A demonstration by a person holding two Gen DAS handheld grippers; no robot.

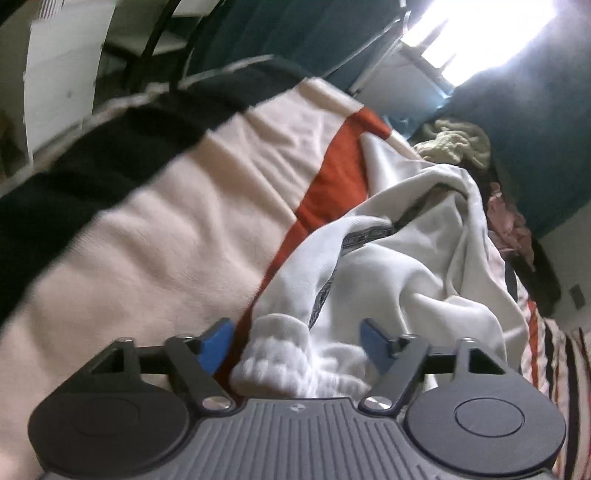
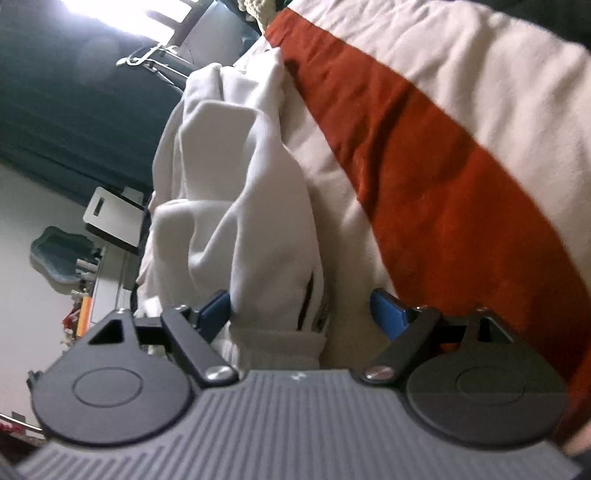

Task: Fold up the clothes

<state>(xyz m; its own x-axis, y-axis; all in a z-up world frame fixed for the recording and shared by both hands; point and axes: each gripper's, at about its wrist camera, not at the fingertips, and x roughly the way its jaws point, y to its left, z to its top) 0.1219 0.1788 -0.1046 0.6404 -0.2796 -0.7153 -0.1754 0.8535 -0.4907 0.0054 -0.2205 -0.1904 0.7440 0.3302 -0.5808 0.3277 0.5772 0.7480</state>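
Both cams tilted hard, so I'm holding both grippers rolled over and low, close above the bed.

Left gripper (image 1: 298,345): jaws wide apart, blue pads (image 1: 218,345) either side of a ribbed white cuff (image 1: 275,354). Cuff sits in the gap, close to the left pad; can't tell if it touches. Nothing clamped. The cuff belongs to the white sweatshirt (image 1: 406,254), which lies crumpled on the striped blanket (image 1: 177,221), w/ a dark printed band showing along a sleeve fold. The garment runs away from the gripper up the frame, partly over the blanket's orange stripe (image 1: 332,173). Past it, at the far end of the bed, a cream knit item (image 1: 458,142) and a pinkish bundle (image 1: 511,225), both blurred.

Right gripper (image 2: 301,314): jaws also wide apart, gripping nothing. White sweatshirt (image 2: 258,192) hem/cuff sits between the fingers, up against the left-hand blue pad (image 2: 216,308); right-hand pad is clear of the cloth, over blanket (image 2: 498,85). Garment bunched in tall folds, stretching fwd from the gripper beside the orange stripe (image 2: 443,177).

Bkgd: dark teal curtain (image 2: 66,110), bright window (image 1: 491,29).
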